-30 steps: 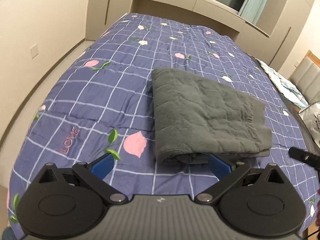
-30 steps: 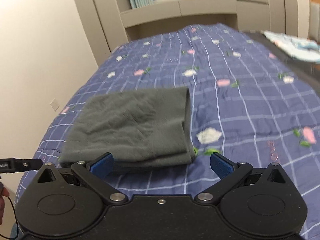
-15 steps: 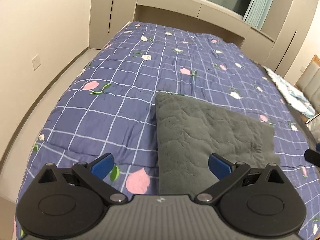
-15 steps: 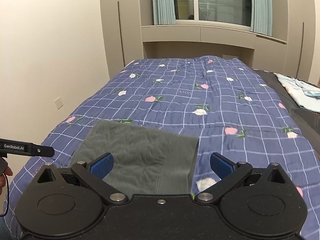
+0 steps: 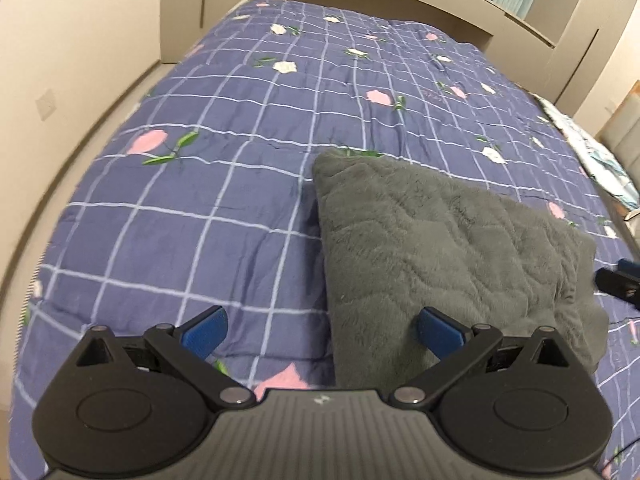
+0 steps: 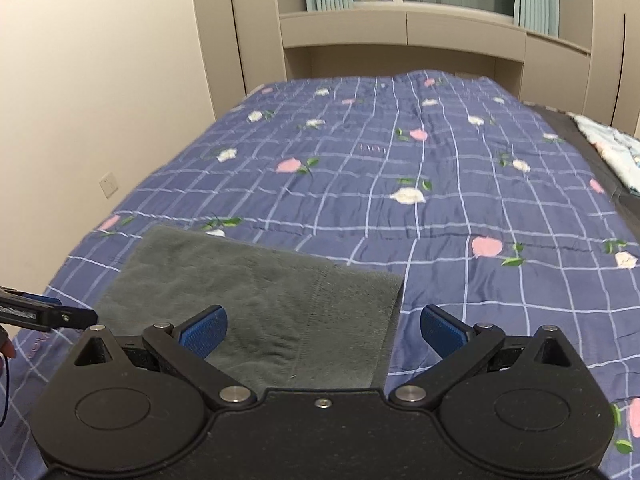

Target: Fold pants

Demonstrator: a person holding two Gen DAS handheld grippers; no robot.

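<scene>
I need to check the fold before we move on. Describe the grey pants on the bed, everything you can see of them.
The grey pants are dark grey, plush and fleecy, with faint quilt-like stitch lines. They lie folded into a flat, roughly rectangular bundle of several layers on the purple checked floral bedspread, near its close edge. In the right wrist view a stitched seam runs across them. Both the left gripper and the right gripper hang open above them; no fingers visibly touch the fabric.
</scene>
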